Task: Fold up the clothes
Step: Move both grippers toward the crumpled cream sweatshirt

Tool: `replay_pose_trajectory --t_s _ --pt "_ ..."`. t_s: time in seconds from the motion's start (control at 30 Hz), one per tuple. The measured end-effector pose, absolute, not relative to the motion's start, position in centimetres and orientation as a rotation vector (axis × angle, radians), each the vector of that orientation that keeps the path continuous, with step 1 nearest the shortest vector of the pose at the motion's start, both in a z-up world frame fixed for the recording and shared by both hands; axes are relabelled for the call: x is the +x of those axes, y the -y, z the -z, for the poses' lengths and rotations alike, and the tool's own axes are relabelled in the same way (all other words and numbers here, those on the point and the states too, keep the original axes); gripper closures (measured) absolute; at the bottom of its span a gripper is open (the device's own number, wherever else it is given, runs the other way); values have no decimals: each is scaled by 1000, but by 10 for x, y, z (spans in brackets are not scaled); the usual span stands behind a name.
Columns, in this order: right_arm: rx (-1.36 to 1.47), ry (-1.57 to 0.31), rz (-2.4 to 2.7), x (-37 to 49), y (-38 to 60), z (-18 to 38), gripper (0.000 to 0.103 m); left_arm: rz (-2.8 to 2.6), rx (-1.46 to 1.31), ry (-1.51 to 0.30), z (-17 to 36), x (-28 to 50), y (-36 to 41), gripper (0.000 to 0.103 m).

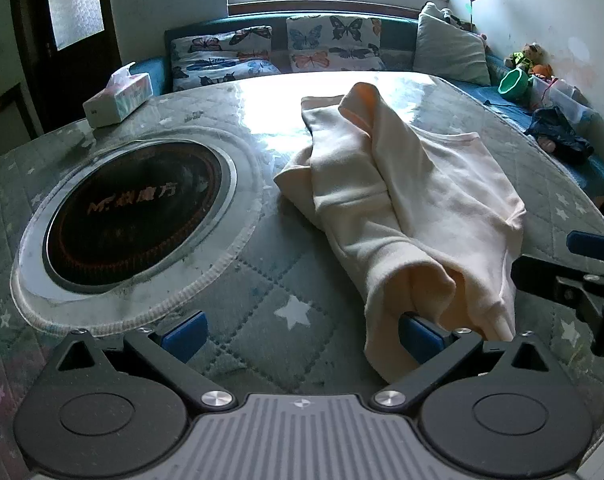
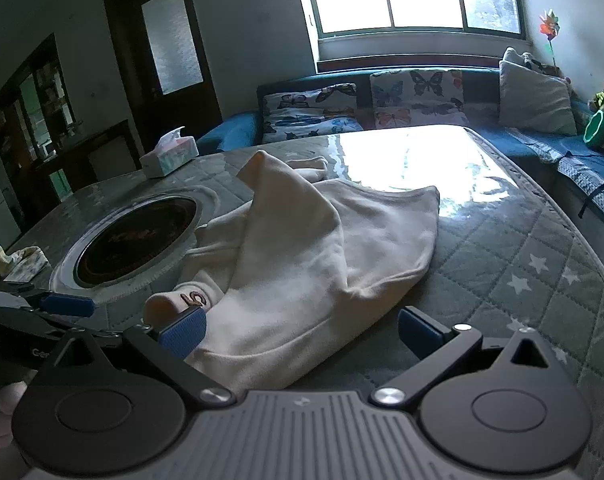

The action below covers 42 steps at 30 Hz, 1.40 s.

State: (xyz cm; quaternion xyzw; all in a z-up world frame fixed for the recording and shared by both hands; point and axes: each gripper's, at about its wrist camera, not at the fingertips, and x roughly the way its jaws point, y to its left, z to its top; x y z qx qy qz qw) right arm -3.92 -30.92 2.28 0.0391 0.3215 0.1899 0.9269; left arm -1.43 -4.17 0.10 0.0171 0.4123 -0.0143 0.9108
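Observation:
A cream garment [image 1: 413, 208] lies bunched and partly folded on the quilted table cover [image 1: 262, 296]. My left gripper [image 1: 302, 334] is open just above the table, its right blue pad [image 1: 419, 336] touching the garment's near edge; nothing is clamped. In the right wrist view the same garment [image 2: 309, 264] lies in front, a sleeve cuff with a brown mark [image 2: 194, 300] by the left blue pad [image 2: 184, 334]. My right gripper [image 2: 302, 334] is open, the garment's near hem between its fingers. The right gripper shows in the left view [image 1: 593, 280], and the left gripper in the right view [image 2: 62, 306].
A round black cooktop [image 1: 136, 210] is set in the table at left. A tissue box [image 1: 118, 98] stands at the far left corner. A sofa with butterfly cushions [image 1: 333, 46] runs behind, with dark clothing [image 1: 559, 134] and a green bowl [image 1: 513, 84] at right.

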Motion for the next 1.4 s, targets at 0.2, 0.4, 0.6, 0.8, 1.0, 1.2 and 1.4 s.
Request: replay_pose_trajectory --t_s 0.2,0.4,0.6,0.8,1.0,1.2,1.4 --pt "63 -656 -402 -30 307 -26 0 29 44 -844 -3 -9 41 0" --pt "38 -648 -417 -19 303 -30 0 28 52 -839 -5 -2 41 0" --pt "16 -643 -423 -5 301 -32 0 30 57 -827 -9 7 40 0" --pt "12 -648 -422 14 298 -34 0 32 63 -819 -11 20 38 0" --pt "2 -636 -429 27 292 -37 0 41 64 -820 -11 26 38 0" --pt "-5 -631 -437 32 287 -38 0 45 59 -818 -13 28 37 0" --pt "-14 -624 -440 37 284 -40 0 47 55 -814 -15 27 35 0"
